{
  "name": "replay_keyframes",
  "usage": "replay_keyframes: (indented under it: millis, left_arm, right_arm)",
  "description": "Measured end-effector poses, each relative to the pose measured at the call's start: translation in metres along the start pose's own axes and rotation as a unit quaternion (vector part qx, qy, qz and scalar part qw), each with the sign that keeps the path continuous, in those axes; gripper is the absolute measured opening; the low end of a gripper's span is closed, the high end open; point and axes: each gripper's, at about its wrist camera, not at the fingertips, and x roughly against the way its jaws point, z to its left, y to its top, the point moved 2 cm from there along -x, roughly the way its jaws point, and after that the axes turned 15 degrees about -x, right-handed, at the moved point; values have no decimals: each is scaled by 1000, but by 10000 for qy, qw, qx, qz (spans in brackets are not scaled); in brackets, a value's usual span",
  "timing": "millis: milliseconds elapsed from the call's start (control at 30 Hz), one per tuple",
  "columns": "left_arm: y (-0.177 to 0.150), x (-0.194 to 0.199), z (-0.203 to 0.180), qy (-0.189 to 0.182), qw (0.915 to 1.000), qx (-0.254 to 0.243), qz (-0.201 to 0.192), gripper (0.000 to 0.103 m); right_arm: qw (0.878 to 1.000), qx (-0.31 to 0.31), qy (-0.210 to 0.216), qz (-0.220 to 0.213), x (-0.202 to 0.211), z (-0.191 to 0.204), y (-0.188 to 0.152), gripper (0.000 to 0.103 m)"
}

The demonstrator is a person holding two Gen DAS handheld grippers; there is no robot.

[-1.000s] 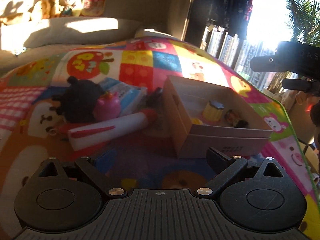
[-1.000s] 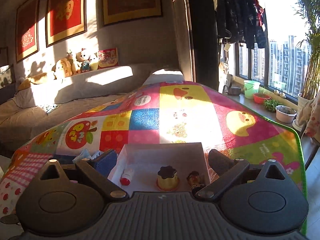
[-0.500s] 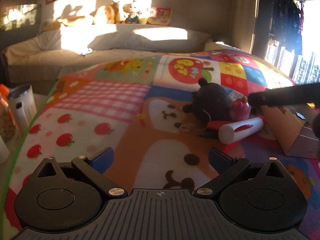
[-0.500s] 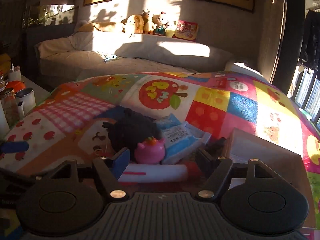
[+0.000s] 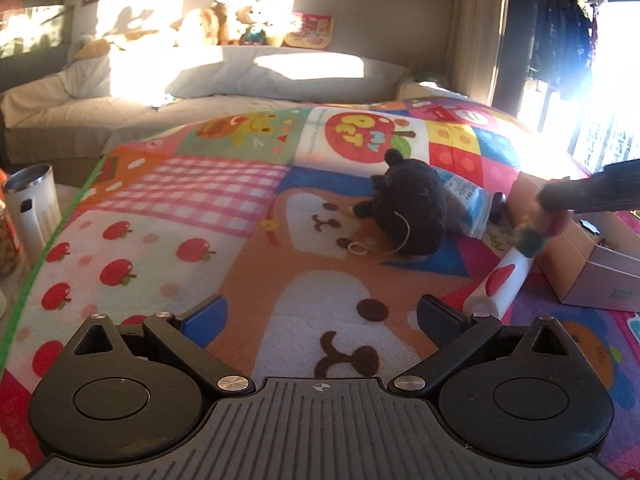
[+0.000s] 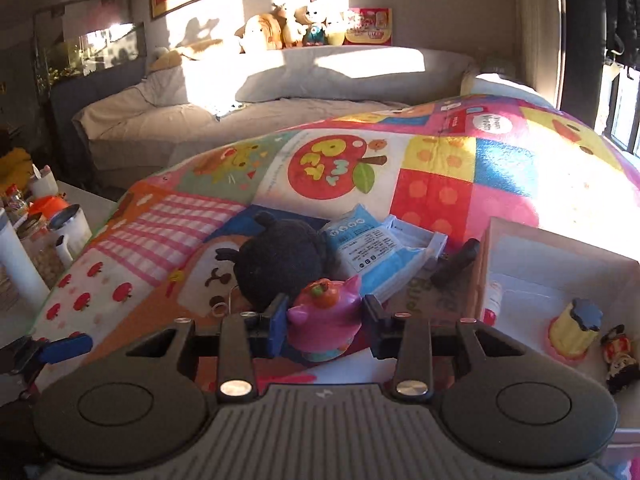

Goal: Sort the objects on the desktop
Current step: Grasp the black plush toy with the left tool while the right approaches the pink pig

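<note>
With our right claw (image 6: 325, 322) just closing on the pink pig toy (image 6: 323, 322) between its pads, we finish squeezing evenly, then lift straight up toward the box (image 6: 560, 276) at its right — left claw (image 5: 320, 314) wide, empty.

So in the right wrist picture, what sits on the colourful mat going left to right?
Black plush toy → pink pig toy, between the right gripper fingers → blue packet → cardboard box, holding a yellow cup toy and a small figurine.
</note>
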Motion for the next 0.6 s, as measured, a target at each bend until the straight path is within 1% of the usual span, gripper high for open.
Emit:
replay_keyframes:
  millis: [100, 167, 233, 267, 333, 367, 400, 433, 467, 533, 600]
  left_arm:
    - [1, -1, -3, 37, 9999, -113, 21, 103]
    - [2, -2, -8, 74, 9996, -257, 65, 103]
    - [4, -2, -15, 68, 9990, -429, 72, 103]
    - [5, -2, -19, 20, 9989, -473, 58, 103]
    - [7, -3, -26, -145, 9987, -479, 70, 103]
    - [9, -4, -31, -222, 9985, -490, 87, 103]
    - [10, -3, -36, -265, 9983, -517, 85, 103]
    - [13, -3, -41, -292, 9980, -556, 59, 103]
    - [16, -2, -46, -313, 9977, -608, 20, 103]
    - [23, -2, -54, -346, 9969, -710, -49, 103]
    - [35, -4, -60, -359, 9959, -822, -144, 103]
  right_arm:
    - [9996, -208, 158, -90, 45, -25, -11, 39]
    - [9991, -408, 131, -56, 67, -47, -23, 39]
    - [9980, -632, -37, 15, 79, -72, -37, 39]
    - [9971, -740, -193, 56, 82, -86, -45, 39]
    - [9937, -990, -499, 166, 84, -113, -61, 39]
    - [9918, -1126, -583, 189, 85, -125, -67, 40]
    - [9902, -1310, -465, 100, 92, -137, -73, 46]
    - [9889, -1409, -476, 53, 98, -144, -77, 51]
    - [9881, -1419, -589, -67, 105, -150, -81, 56]
    - [9861, -1258, -1037, -330, 114, -157, -89, 76]
    - [9811, -1267, -1395, -431, 120, -168, -100, 85]
